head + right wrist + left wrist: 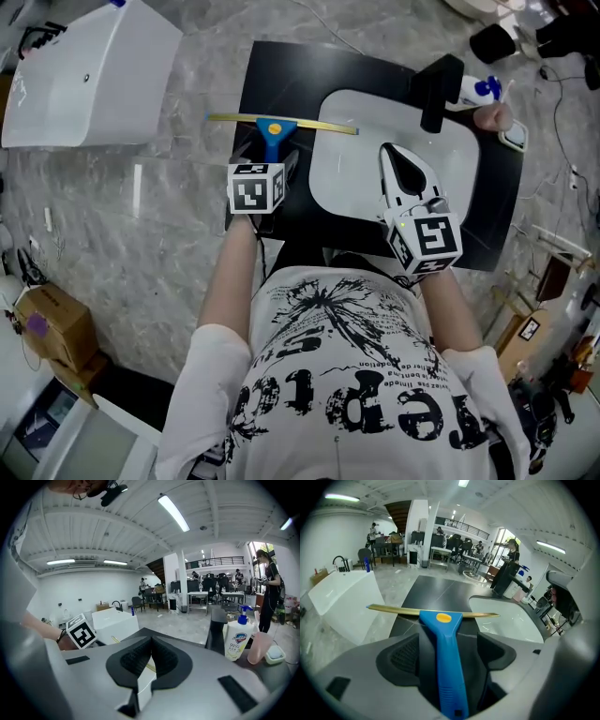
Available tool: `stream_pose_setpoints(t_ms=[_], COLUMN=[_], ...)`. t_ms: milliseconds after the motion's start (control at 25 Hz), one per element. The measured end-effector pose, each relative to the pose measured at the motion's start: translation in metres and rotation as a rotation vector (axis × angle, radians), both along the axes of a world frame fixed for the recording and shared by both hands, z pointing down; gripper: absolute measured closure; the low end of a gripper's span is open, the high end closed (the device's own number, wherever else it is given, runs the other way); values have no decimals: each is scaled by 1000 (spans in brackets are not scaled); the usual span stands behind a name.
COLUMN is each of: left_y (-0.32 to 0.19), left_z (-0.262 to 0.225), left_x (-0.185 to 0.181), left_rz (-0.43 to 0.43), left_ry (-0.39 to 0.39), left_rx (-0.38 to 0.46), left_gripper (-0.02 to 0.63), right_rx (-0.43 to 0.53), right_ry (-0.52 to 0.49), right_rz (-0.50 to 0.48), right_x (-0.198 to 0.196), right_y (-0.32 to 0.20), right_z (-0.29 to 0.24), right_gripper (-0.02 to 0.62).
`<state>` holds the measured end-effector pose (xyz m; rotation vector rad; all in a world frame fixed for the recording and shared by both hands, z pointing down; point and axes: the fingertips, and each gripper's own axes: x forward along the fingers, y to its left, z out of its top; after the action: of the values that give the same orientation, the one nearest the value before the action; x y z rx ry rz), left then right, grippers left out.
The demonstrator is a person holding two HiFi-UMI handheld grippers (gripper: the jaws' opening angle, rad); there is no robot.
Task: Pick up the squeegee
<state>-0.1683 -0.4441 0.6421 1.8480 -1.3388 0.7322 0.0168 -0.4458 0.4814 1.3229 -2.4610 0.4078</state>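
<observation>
While I hold both tools just ahead of my chest, my left gripper at 11 o'clock is clamped on the blue handle of the squeegee, whose gold blade lies crosswise at its 12 o'clock, above the black mat. My right gripper, at 1 o'clock, has its jaws pressed together, empty, over the white basin. Beyond, at 2 o'clock, stands a soap bottle.
</observation>
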Motion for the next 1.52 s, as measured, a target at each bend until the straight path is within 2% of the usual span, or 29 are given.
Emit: stream_pose_setpoints(t_ms=[160,320,440,520,560,600,1040,1320,1520], left_y=[-12,-13,-12,-14,-15,-16,-6,-3,-9], left_z=[15,22,27,26,25,24,20,-14,-62], left_x=[-3,-2,-5,-6,-6,-6,-8,-4,0], left_rz=[-7,11,-5,-19,-20,-18,14,13,-4], left_ry=[-24,-107,-148,-149,-150,-152,-150,-127,-76], left_rx=[-38,-68,-65,-45,-32,-23,-2,91,211], left_gripper=[229,234,271,297,389,405,446,460,460], right_rx=[-24,-34,-32,-30,-30,-30,-7,33,75], right_ry=[10,11,12,13,14,15,23,27,32], right_rz=[11,20,20,22,24,27,39,57,69], right_x=[1,3,1,2,4,5,12,18,22], right_y=[-13,-17,-17,-17,-17,-17,-3,7,16], right_z=[11,16,17,17,16,16,5,-15,-39], right_gripper=[580,580,580,580,580,580,580,580,580])
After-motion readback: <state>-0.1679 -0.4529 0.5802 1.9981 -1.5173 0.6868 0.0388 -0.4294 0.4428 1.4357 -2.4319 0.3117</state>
